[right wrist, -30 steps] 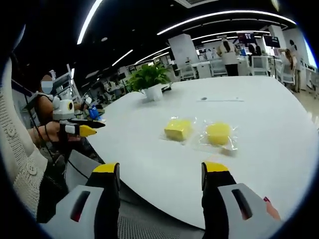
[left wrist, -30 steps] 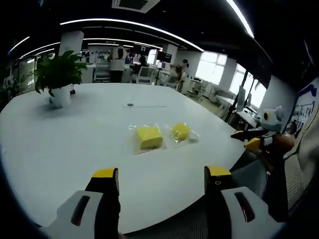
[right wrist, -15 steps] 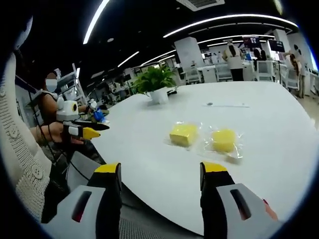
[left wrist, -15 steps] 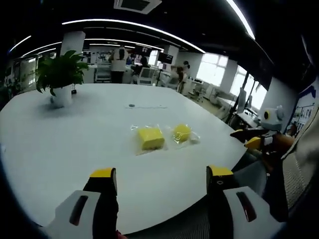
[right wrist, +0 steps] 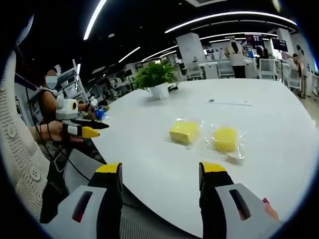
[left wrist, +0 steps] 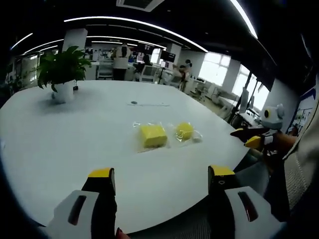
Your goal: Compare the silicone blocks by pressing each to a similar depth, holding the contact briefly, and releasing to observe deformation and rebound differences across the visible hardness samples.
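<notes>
In the left gripper view, your left claw (left wrist: 161, 175) hangs open over the white desk's (left wrist: 60, 134) near edge, the 2 bagged yellow blocks (left wrist: 152, 135) lying mid-desk beyond it. In the right gripper view, your right claw (right wrist: 160, 170) gapes empty before the same blocks (right wrist: 183, 132), a potted plant (right wrist: 156, 79) standing at the far edge.

both views off table edge, facing blocks (left wrist: 152, 135)

Left gripper (left wrist: 160, 175) hangs over the near edge of the white table (left wrist: 60, 134), jaws spread wide. Ahead lie two bagged yellow blocks, a square block (left wrist: 152, 135) and a round block (left wrist: 184, 131), side by side. Right gripper (left wrist: 251, 142) pokes in from the right.
</notes>
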